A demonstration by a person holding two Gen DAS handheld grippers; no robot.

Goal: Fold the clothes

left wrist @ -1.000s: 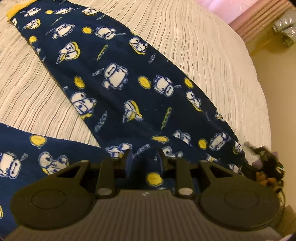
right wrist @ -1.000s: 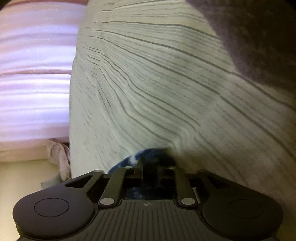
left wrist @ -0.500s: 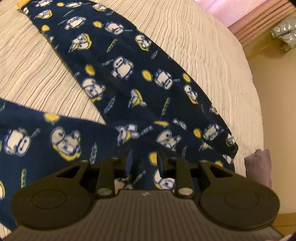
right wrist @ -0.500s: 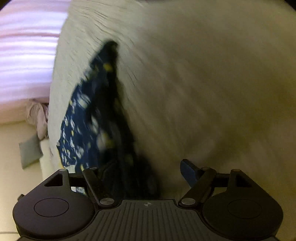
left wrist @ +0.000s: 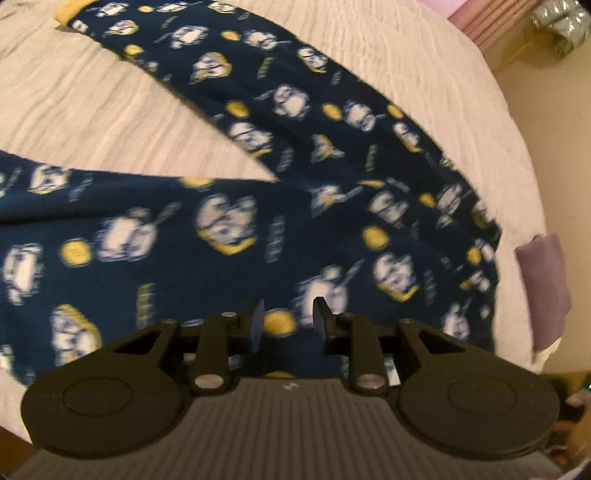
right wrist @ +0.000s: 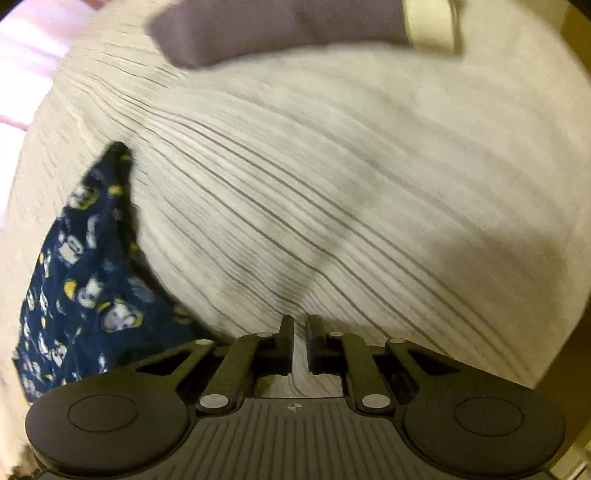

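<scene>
Navy pyjama trousers (left wrist: pixel 221 229) printed with white and yellow cartoon figures lie spread on a striped cream bedspread (left wrist: pixel 92 110), their two legs parting at the crotch. My left gripper (left wrist: pixel 286 321) hovers over the trousers' upper part, jaws a little apart, with no cloth bunched between them. In the right wrist view a corner of the trousers (right wrist: pixel 85 288) lies at the lower left. My right gripper (right wrist: pixel 300 328) points at the bare bedspread (right wrist: pixel 332 184) beside them; its jaws are closing to a narrow slit and hold nothing.
A purple cushion (left wrist: pixel 543 291) sits at the bed's right edge. The right wrist view shows a purple cloth piece (right wrist: pixel 280 29) with a cream end at the top. Beige floor (left wrist: pixel 554 110) lies beyond the bed, pink curtains (right wrist: pixel 22 44) at the left.
The right gripper let go of the navy cloth, opened wide, narrowed again and swung aside, leaving the trousers at lower left. The left gripper slid back over the trousers, away from the crotch.
</scene>
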